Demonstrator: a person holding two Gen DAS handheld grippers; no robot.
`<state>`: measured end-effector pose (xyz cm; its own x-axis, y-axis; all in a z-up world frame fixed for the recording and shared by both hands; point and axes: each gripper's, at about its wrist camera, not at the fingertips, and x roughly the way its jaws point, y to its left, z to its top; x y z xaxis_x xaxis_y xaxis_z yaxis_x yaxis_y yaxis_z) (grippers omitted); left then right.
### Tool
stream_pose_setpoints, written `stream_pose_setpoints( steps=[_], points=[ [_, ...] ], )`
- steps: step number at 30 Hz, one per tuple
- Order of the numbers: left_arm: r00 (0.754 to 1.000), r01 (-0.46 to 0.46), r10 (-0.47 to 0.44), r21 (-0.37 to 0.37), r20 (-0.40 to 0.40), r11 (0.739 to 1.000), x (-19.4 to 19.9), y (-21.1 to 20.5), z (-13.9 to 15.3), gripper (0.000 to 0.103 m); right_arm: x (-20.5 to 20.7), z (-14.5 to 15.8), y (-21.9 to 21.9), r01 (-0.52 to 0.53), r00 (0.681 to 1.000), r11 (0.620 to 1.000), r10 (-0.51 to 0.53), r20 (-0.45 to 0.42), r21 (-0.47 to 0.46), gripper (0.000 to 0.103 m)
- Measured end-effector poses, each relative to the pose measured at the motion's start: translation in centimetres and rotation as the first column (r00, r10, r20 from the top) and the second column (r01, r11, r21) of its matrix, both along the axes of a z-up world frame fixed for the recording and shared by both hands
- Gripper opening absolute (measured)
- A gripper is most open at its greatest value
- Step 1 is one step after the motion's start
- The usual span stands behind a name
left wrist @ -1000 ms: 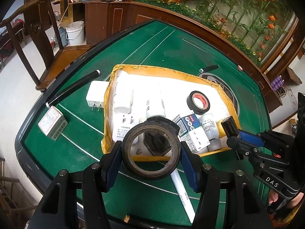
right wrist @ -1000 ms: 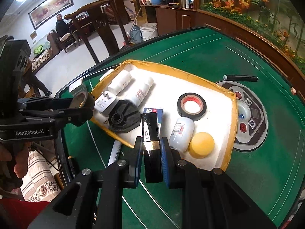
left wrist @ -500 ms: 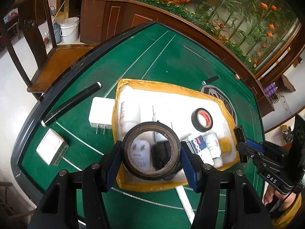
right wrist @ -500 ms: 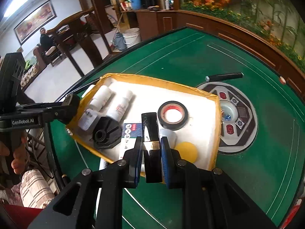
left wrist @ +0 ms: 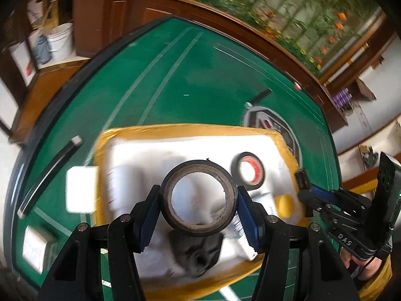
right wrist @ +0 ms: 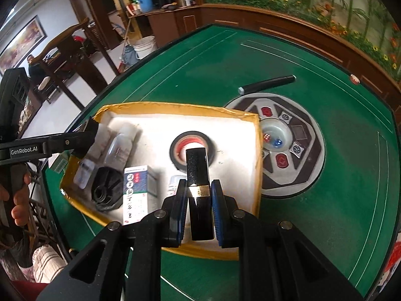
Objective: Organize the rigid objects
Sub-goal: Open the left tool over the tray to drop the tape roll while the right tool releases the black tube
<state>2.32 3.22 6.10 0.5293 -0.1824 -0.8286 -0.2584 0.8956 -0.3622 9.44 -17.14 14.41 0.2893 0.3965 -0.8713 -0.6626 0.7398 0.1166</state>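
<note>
My left gripper [left wrist: 199, 204] is shut on a dark roll of tape [left wrist: 199, 199], held above the near part of the yellow-rimmed white tray [left wrist: 175, 128]. My right gripper [right wrist: 199, 200] is shut on a black rectangular tube with a gold band [right wrist: 198, 175], over the tray [right wrist: 180, 105] near its front edge. In the tray lie a black tape roll with a red core [right wrist: 191, 148], white bottles [right wrist: 120, 146], a black ridged cap [right wrist: 106, 188], a printed box [right wrist: 137, 188] and a yellow ball [left wrist: 284, 205]. The left view is blurred.
On the green table lie a black pen [right wrist: 267, 84] beyond the round dice console [right wrist: 283, 148], a long black stick [left wrist: 47, 173], a white plug adapter [left wrist: 80, 189] and a small box [left wrist: 35, 247] left of the tray. A wooden chair [right wrist: 65, 47] stands beyond the table edge.
Both grippers have moved forward over the tray with their loads. The left one now holds the tape roll above the tray's middle, and the right one has rolled and come over the tray's front edge.
</note>
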Motion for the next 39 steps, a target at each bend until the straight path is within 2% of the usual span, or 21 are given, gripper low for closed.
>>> stream_pose_setpoints(
  steps=[9,18,22,27,30,34,38,39],
  points=[
    [0.995,0.088,-0.086,0.030,-0.059,0.996,5.0,-2.4,-2.3,0.062,2.9,-2.0,1.1,0.050,0.998,0.998,-0.051,-0.026,-0.050,0.017],
    [0.986,0.131,-0.121,0.089,-0.113,0.987,5.9,-2.9,-4.6,0.062,5.3,-4.3,2.7,0.078,0.997,0.989,-0.079,-0.002,-0.126,0.017],
    [0.984,0.146,-0.131,0.133,-0.118,0.980,5.9,-3.4,-4.8,0.062,5.6,-4.9,3.3,0.075,0.997,0.988,-0.078,-0.012,-0.136,0.017],
    [0.986,0.131,-0.110,0.167,-0.128,0.977,5.4,-3.2,-4.9,0.062,5.1,-5.5,4.1,0.054,0.998,0.987,-0.058,-0.020,-0.152,0.017],
    [0.989,0.112,-0.096,0.144,-0.115,0.983,5.0,-2.7,-4.8,0.071,5.0,-5.7,4.0,0.049,0.998,0.986,-0.053,-0.019,-0.160,0.017],
    [0.994,0.077,-0.067,0.110,-0.092,0.991,4.2,-2.1,-4.1,0.073,5.2,-5.7,3.9,0.045,0.999,0.985,-0.048,-0.016,-0.164,0.018],
    [0.997,0.044,-0.036,0.122,-0.069,0.991,3.3,-2.0,-2.9,0.077,5.2,-5.3,3.8,0.047,0.999,0.985,-0.049,-0.007,-0.164,0.020],
    [0.998,0.033,-0.026,0.121,-0.061,0.992,3.0,-1.9,-2.5,0.078,5.2,-5.1,3.8,0.050,0.999,0.985,-0.052,-0.005,-0.162,0.023]
  ],
)
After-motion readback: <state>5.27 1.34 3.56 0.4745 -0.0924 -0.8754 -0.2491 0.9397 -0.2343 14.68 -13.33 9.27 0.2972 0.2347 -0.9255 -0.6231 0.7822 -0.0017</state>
